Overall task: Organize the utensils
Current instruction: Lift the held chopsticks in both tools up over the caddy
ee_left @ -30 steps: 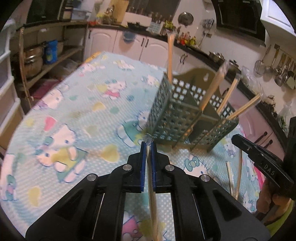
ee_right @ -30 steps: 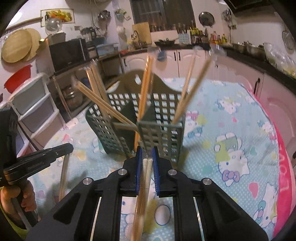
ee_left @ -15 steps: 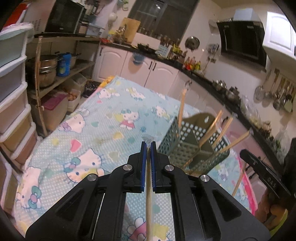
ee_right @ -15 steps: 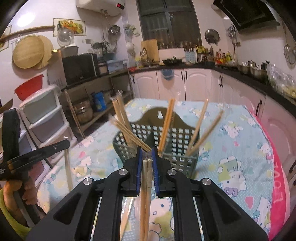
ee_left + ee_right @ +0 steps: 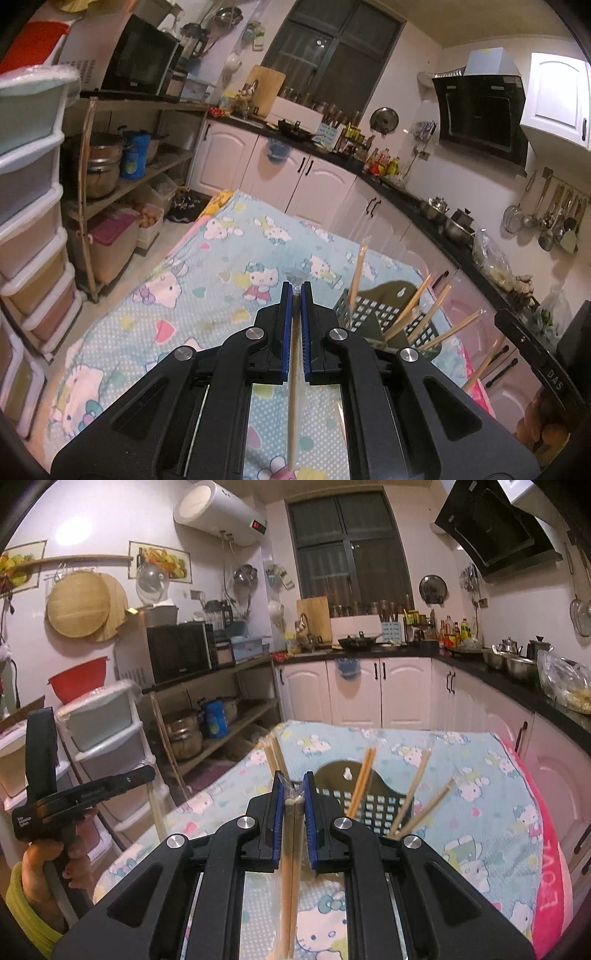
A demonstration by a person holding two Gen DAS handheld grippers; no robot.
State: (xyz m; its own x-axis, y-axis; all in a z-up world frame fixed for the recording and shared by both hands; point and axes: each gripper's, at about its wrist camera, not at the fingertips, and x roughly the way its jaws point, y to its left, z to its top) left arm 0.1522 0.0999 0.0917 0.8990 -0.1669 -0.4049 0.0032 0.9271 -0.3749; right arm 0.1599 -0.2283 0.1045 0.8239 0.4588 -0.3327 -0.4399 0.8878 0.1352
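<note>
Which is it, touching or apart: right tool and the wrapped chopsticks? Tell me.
Touching. In the right wrist view the right tool has its blue pads clamped against the wrapped chopsticks, no gap either side.

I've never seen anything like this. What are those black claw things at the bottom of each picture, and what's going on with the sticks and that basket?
There is no robot here. A person holds a hand-operated gripper in each hand, and a small fisheye camera on each one looks forward along its two black fingers with blue pads. One picture comes from the left gripper, the other from the right gripper.

Both are raised above a table covered with a cartoon-cat tablecloth. On it stands a dark perforated utensil basket with several wrapped chopstick pairs leaning in its compartments.

Each gripper's jaws are shut on wrapped chopsticks: the left chopsticks and the right chopsticks.

In the right picture you also see the person's left hand gripping the other tool's handle.
</note>
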